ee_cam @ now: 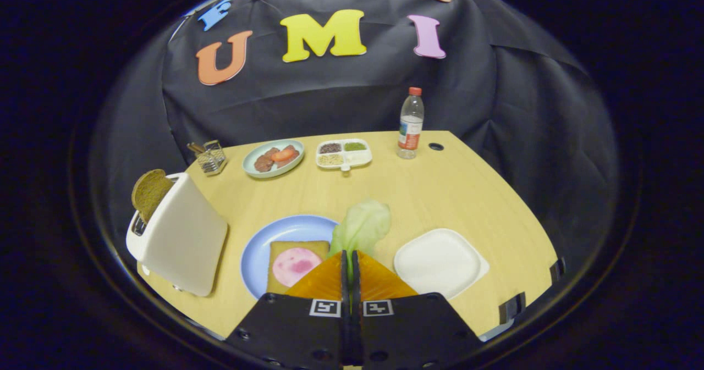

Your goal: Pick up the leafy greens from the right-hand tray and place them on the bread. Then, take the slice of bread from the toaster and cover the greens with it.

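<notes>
Gripper (pixel 350 257) closed tight on the leafy greens (pixel 361 228), both orange fingers (pixel 322 282) pressed together w/ the stem end pinched between them. Pale green leaf sticks up & fans out just ahead of the fingertips, lifted above the table (pixel 440 188), hanging over the gap between the blue plate (pixel 258 249) & the white tray (pixel 440 261).

Blue plate sits to the left of the fingers; on it a slice of bread (pixel 280 252) w/ a round pink slice of meat (pixel 296 265) on top. Right edge of that bread partly hidden behind the left finger. Leaf is near the plate's right rim, not over the bread as far as I can tell.

White tray to the right of the fingers, square w/ rounded corners.

Toaster (pixel 179 238), white, stands left of the blue plate, w/ a brown slice of toast (pixel 148 193) poking up out of its slot at a tilt.

Beyond, far side of table: small wire basket (pixel 212 158), a pale green plate (pixel 273 158) w/ reddish & brown food on it, a white divided dish (pixel 344 153) w/ dark, green & pale fillings, and a plastic bottle (pixel 411 123) w/ red cap standing upright, well apart from the rest. Small dark hole (pixel 435 147) in the tabletop just right of the bottle
</notes>
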The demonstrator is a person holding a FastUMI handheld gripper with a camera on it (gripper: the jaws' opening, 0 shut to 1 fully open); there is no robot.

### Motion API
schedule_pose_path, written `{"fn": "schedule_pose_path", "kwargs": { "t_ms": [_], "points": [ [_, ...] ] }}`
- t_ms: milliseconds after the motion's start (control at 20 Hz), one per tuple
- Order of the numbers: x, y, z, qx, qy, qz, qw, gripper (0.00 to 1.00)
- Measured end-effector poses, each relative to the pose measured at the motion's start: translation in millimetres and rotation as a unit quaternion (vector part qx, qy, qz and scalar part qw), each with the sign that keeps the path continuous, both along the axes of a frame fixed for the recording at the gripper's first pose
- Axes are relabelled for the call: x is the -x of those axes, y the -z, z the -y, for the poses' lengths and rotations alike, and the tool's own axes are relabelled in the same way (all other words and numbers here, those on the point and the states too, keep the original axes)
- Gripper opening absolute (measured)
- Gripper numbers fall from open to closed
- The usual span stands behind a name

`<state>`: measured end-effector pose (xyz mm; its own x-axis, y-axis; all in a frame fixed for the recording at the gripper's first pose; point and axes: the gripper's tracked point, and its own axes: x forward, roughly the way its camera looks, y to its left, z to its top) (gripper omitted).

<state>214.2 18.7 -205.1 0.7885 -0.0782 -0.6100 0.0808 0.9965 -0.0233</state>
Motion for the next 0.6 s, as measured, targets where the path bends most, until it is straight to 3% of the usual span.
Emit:
{"fn": "schedule_pose_path", "kwargs": {
  "t_ms": [300, 600],
  "points": [
    [-15, 11, -89, -0.02, -0.058, 0.005, 0.998, 0.0],
    [-39, 54, -91, -0.017, -0.041, -0.036, 0.998, 0.0]
  ]
}}
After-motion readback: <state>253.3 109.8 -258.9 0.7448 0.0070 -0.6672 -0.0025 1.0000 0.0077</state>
